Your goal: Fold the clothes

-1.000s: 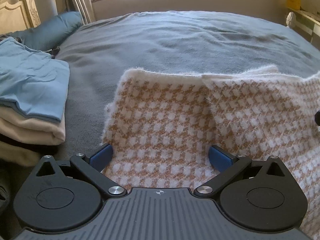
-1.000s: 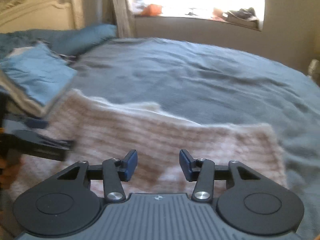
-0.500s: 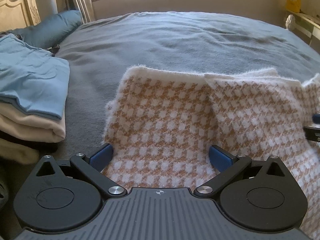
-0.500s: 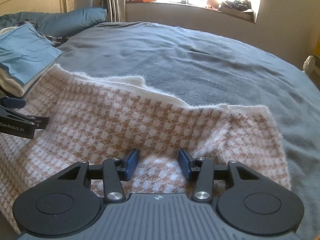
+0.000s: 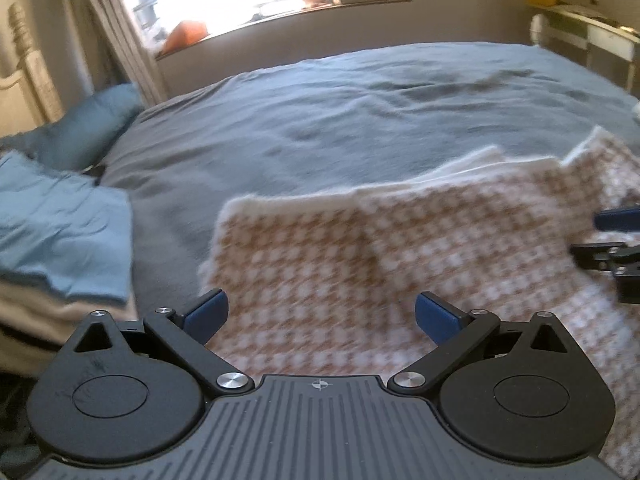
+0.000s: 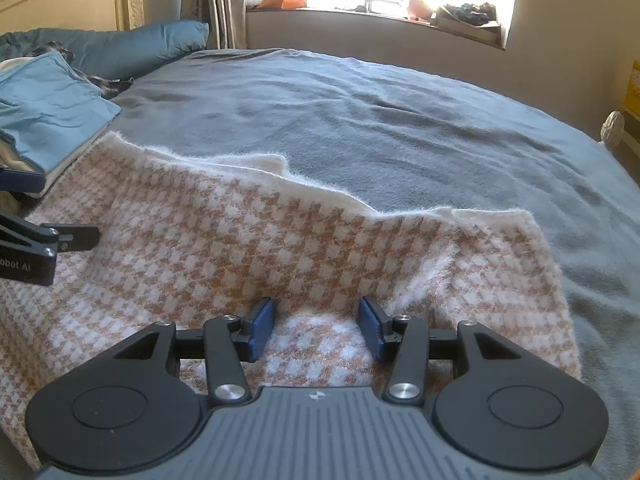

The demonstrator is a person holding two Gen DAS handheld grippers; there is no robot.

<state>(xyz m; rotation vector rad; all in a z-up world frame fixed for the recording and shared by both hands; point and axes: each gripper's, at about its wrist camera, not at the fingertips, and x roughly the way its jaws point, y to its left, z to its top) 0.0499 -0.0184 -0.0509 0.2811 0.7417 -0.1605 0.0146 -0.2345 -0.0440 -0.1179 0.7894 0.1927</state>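
Note:
A fuzzy tan-and-white houndstooth garment [image 5: 360,264] lies flat on the grey-blue bed [image 5: 360,112], its white inner edge showing along the far side. My left gripper [image 5: 320,314] hovers over its left part, jaws wide open with nothing between them. In the right wrist view the same garment [image 6: 248,248] spreads across the foreground. My right gripper [image 6: 316,320] sits low on its near right part, jaws about half apart, pads resting beside a small rise of cloth without pinching it. Each gripper shows at the other view's edge: the right gripper [image 5: 612,240], the left gripper [image 6: 40,240].
A stack of folded clothes [image 5: 60,240] topped by a light blue piece sits left of the garment, also the stack [image 6: 48,120]. A blue pillow [image 6: 120,44] and a cream headboard [image 6: 72,0] lie behind it. Bare blanket [image 6: 400,120] stretches toward the window wall.
The left wrist view has rolled and lifted slightly, so the garment sits lower and farther right. The right gripper shows farther into that view. The right view has steadied from blur.

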